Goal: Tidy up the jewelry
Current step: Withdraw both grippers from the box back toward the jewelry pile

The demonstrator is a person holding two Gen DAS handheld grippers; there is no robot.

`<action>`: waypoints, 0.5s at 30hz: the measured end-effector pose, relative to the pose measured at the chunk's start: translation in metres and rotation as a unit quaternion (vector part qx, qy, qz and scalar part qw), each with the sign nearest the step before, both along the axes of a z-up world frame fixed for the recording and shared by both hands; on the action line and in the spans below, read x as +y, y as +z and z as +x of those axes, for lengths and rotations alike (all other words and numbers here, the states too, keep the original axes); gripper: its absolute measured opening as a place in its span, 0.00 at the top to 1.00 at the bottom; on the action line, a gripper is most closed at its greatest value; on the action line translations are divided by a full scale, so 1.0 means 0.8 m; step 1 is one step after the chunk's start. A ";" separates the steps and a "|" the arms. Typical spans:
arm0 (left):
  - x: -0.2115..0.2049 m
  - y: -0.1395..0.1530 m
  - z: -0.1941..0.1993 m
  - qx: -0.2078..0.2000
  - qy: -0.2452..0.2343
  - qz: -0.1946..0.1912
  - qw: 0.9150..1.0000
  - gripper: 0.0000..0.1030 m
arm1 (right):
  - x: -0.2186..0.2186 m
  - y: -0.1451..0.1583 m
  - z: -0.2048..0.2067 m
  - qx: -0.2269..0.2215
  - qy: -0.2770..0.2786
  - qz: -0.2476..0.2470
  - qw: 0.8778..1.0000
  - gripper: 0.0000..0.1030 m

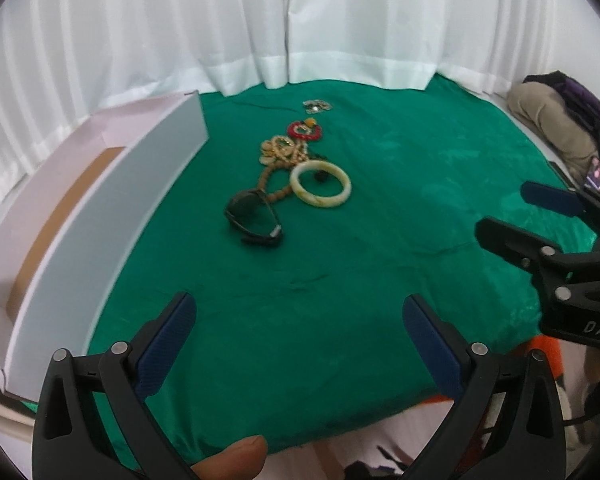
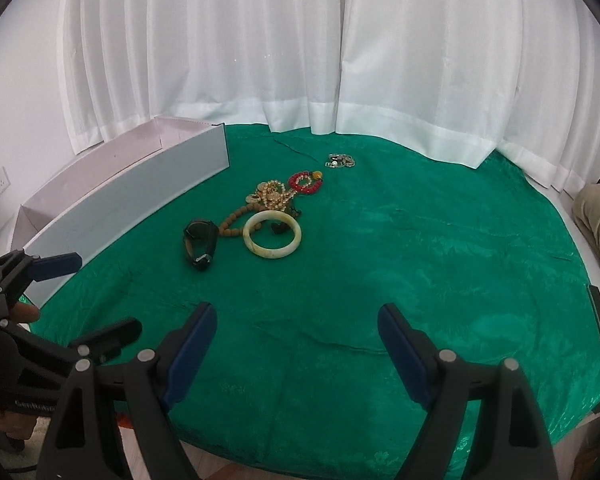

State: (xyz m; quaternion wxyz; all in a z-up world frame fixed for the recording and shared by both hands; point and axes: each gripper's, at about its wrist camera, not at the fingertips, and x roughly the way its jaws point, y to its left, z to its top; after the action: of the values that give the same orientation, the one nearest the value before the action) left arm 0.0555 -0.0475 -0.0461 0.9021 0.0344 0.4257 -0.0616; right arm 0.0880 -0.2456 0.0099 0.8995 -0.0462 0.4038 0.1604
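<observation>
While both grippers hang w/ jaws spread wide and nothing in them, left gripper [image 1: 300, 344] and right gripper [image 2: 296, 348] sit over the near edge of the green cloth [image 2: 420, 248] on the desk, well short of the jewelry. Nearest is the black watch [image 2: 199, 242], then the pale bangle [image 2: 273, 235]: stiff, smooth, prob. slippery and chip-prone, so pinch across its rim. Bead strands [image 2: 270, 196] behind are limp, tangle easily; lift at a bunch. White box [image 2: 132, 196] stands along the left.
</observation>
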 end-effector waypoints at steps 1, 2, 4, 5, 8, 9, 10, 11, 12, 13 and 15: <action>0.001 0.000 -0.001 0.001 0.003 -0.003 1.000 0.00 | 0.001 -0.001 -0.001 0.000 0.001 -0.003 1.000 0.18; 0.003 0.000 -0.001 0.002 0.008 -0.005 1.000 0.00 | 0.002 -0.002 -0.001 0.001 0.003 -0.005 1.000 0.17; 0.010 -0.001 -0.001 0.004 0.022 -0.009 1.000 0.00 | 0.004 -0.005 -0.002 0.004 0.004 -0.009 1.000 0.17; 0.013 -0.001 0.000 0.004 0.027 -0.011 1.000 0.00 | 0.005 -0.007 -0.004 0.007 0.006 -0.012 1.000 0.17; 0.028 -0.004 0.001 0.006 0.050 -0.016 0.999 0.00 | 0.007 -0.011 -0.008 0.012 0.016 -0.012 1.000 0.17; 0.031 -0.005 0.001 0.007 0.052 -0.017 0.998 0.00 | 0.006 -0.011 -0.010 0.012 0.019 -0.006 1.000 0.17; 0.035 -0.006 0.000 0.008 0.054 -0.017 0.998 0.00 | 0.004 -0.013 -0.012 0.014 0.022 0.000 1.000 0.17; 0.039 -0.007 -0.001 0.009 0.057 -0.016 0.998 0.00 | 0.002 -0.015 -0.013 0.019 0.022 0.004 1.000 0.17; 0.043 -0.008 -0.002 0.010 0.059 -0.016 0.998 0.00 | 0.002 -0.018 -0.013 0.025 0.022 0.003 0.999 0.17; 0.048 -0.010 -0.003 0.011 0.061 -0.017 0.998 0.00 | 0.001 -0.022 -0.014 0.031 0.021 0.001 0.999 0.17; 0.055 -0.015 -0.004 0.016 0.064 -0.024 0.998 0.00 | 0.001 -0.028 -0.014 0.039 0.018 -0.004 0.999 0.17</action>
State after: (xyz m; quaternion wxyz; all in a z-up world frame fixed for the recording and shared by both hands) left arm 0.0526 -0.0037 -0.0584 0.8980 -0.0154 0.4395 -0.0143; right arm 0.0765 -0.2446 -0.0129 0.8796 -0.0507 0.4388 0.1767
